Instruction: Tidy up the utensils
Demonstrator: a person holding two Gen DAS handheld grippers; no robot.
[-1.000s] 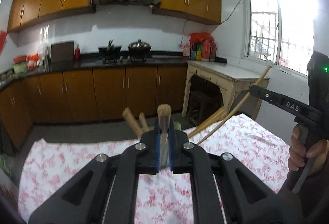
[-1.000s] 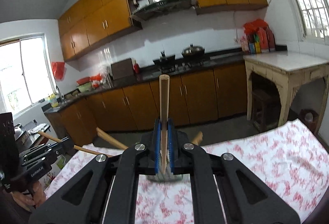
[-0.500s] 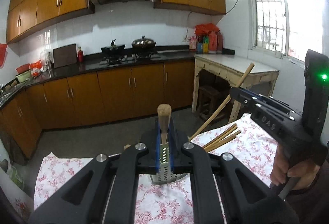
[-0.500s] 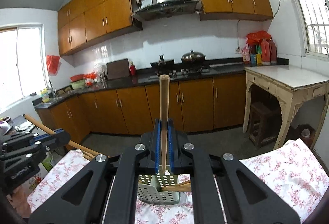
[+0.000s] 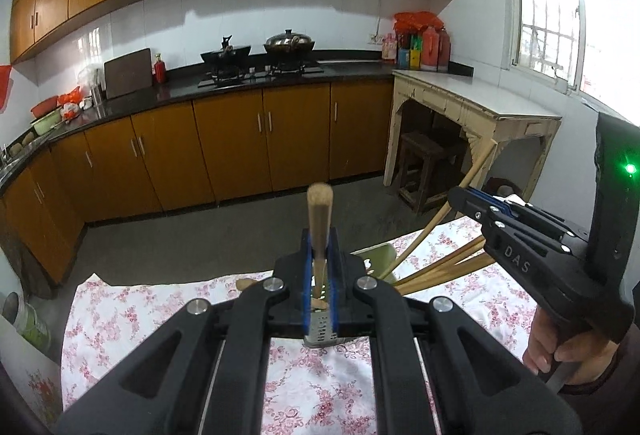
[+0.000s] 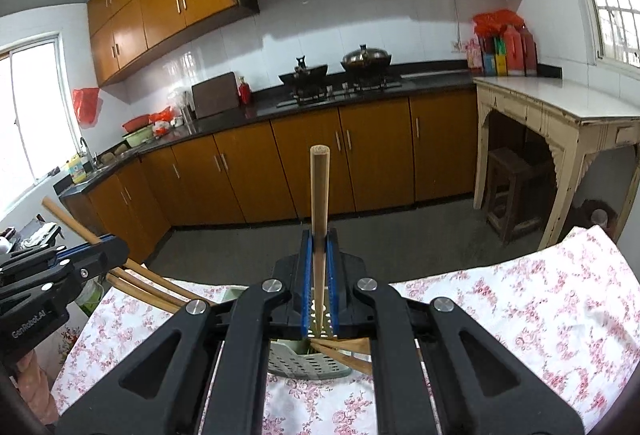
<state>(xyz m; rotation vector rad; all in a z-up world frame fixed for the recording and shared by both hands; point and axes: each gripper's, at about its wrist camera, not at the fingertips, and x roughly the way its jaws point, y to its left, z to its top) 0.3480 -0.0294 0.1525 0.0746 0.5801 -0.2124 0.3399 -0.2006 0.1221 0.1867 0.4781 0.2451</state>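
Left gripper [image 5: 320, 287] clamped on a wooden utensil [image 5: 319, 223], right gripper [image 6: 319, 291] clamped on a chopstick [image 6: 319, 203], perforated holder [image 6: 308, 365] on floral tablecloth [image 6: 520, 315] beneath, left view alone showing the person's hand [image 5: 560, 351].

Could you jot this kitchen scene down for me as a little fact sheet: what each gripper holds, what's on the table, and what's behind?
Left gripper: shut on a wooden stick
Right gripper: shut on a thinner wooden stick
Table: covered by a floral cloth
Holder: perforated utensil holder on the cloth, wooden handles sticking out of it
Hand: a person's hand grips the right gripper's handle
Background: brown cabinets, stove with two pots
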